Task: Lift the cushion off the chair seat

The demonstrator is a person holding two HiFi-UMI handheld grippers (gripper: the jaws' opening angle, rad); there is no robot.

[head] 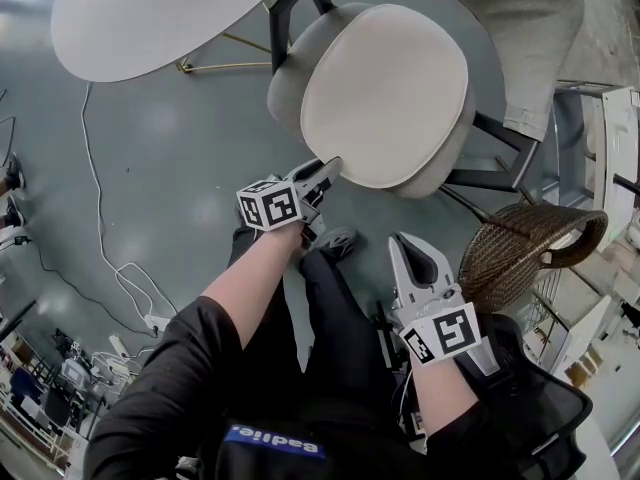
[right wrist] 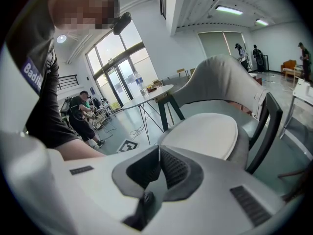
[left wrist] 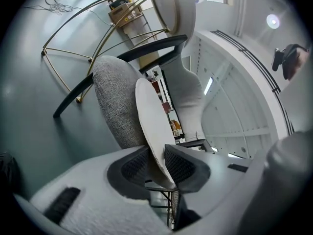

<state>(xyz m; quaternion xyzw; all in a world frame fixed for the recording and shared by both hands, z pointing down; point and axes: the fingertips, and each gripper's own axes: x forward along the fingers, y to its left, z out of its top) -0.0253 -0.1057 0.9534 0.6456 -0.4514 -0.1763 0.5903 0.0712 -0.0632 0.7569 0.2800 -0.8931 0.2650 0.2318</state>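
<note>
**Fig.** Cushion pick, one moment.

**Head view:** I see the cushion (head: 385, 93) flat on the chair seat (head: 285, 90). L gripper (head: 330, 168) is at its near-left rim. R gripper (head: 402, 240) is apart from the chair, beside a wicker basket (head: 530, 243).

**L gripper (left wrist: 156, 150) view alone** shows the grip: cushion (left wrist: 149, 116) rim betw. the pads (left wrist: 183, 163), both touching it, w/ the chair seat (left wrist: 115, 102) fabric just behind.

**R gripper (right wrist: 159, 150) view alone** shows its fingers closed tip to tip, nothing betw. them. The cushion (right wrist: 205, 133) is ahead, untouched by it.

**Edges/room:** round table (head: 150, 13) stands near the seat's far-left. Chair back (head: 530, 28) bounds the far-right, and the basket is near on the right. Open floor (head: 180, 148) lies to the left, w/ a white cable (head: 98, 218) across it.
</note>
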